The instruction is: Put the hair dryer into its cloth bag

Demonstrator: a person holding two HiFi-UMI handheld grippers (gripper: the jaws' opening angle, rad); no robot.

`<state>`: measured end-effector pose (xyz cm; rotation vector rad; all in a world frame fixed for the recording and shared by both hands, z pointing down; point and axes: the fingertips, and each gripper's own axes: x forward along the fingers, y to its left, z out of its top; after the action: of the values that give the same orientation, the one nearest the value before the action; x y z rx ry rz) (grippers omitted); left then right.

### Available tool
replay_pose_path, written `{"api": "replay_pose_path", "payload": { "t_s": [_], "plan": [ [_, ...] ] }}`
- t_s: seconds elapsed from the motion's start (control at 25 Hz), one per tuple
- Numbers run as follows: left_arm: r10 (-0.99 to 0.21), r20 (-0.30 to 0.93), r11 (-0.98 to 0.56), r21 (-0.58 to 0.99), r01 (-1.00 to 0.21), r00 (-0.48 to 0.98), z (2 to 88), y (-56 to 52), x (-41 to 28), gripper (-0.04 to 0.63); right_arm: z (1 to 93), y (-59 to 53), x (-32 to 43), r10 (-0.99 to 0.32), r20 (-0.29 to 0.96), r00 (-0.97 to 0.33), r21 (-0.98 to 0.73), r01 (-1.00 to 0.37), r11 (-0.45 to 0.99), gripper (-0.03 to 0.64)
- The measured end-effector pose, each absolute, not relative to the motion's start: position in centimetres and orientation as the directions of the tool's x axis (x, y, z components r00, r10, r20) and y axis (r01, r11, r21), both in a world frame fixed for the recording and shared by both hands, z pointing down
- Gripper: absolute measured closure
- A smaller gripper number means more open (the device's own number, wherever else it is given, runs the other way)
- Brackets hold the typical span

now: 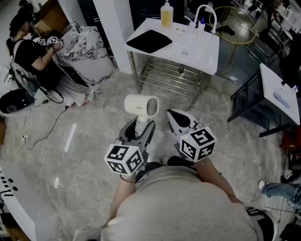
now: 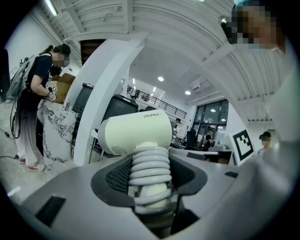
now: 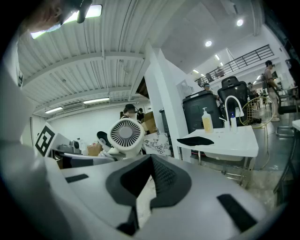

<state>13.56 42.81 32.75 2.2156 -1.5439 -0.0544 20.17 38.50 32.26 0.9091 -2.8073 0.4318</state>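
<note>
One hair dryer (image 1: 141, 105), white, up in air over floor, barrel on top. Ribbed handle sits down in left tool (image 1: 138, 129), jaws clamped on it. Right tool (image 1: 177, 116) just beside, jaws pinched together, nothing in them. One black cloth bag (image 1: 149, 41) flat on white tabletop (image 1: 202, 47), well apart from hair dryer. Same tabletop: one soap bottle (image 1: 166, 14), one faucet (image 1: 205, 12). One other person (image 1: 26, 47) off left.

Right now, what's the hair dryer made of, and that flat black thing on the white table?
Hair dryer: looks like smooth matte cream plastic, with a moulded grille at the back; its ribbed handle may be rubbery. Black thing: probably soft cloth, since it lies flat and limp with no shine.
</note>
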Motion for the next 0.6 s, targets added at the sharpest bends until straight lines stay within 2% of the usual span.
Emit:
{"api": "replay_pose_path", "payload": {
  "t_s": [0.4,0.6],
  "plan": [
    [-0.896,0.224,-0.293,0.354,-0.888,0.384,33.46,42.68,13.80,0.367,33.25,38.30,19.90,-0.540,0.261,-0.800,-0.240,-0.596,0.766,0.618],
    [-0.893,0.227,-0.292,0.363,-0.885,0.388,33.70,42.27,13.35,0.367,32.83,37.81,19.79,-0.555,0.200,-0.807,-0.311,-0.590,0.745,0.618]
  ]
}}
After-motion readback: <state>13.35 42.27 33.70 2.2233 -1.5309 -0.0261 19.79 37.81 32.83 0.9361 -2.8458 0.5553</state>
